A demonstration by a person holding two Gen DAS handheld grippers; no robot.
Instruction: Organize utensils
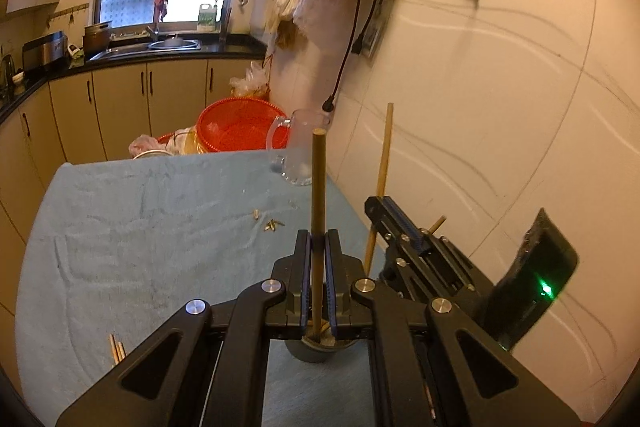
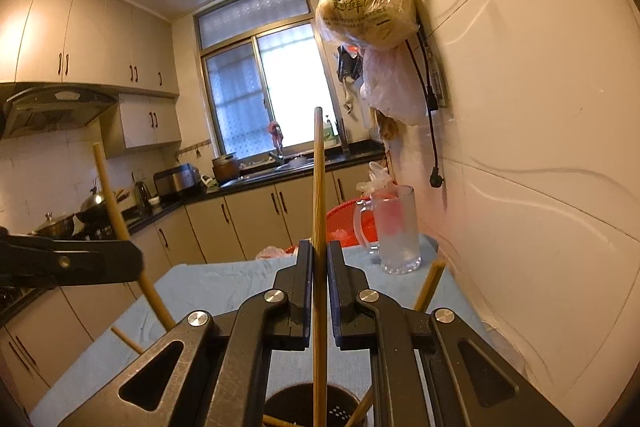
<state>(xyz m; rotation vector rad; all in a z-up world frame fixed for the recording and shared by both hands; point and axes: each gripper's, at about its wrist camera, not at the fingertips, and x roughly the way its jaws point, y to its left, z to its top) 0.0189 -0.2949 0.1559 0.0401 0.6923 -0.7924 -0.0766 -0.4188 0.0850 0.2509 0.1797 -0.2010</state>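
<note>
In the left wrist view my left gripper [image 1: 318,241] is shut on an upright brown chopstick [image 1: 319,183]. Its lower end reaches into a dark round holder [image 1: 302,353] under the jaws. To the right, my right gripper [image 1: 376,207] carries a paler chopstick [image 1: 383,171]. The right wrist view shows the right gripper [image 2: 320,251] shut on that upright chopstick [image 2: 319,195], whose lower end sits in the dark holder [image 2: 280,407] among several other chopsticks. The left gripper [image 2: 134,261] enters from the left with its own chopstick [image 2: 114,215].
A blue cloth [image 1: 140,227] covers the table. A glass mug [image 2: 396,231] stands at its far right corner by the wall, with a red basket [image 1: 240,127] behind. Several loose chopsticks [image 1: 117,347] lie near the left, small bits [image 1: 272,225] mid-cloth. Bags [image 2: 368,15] hang above.
</note>
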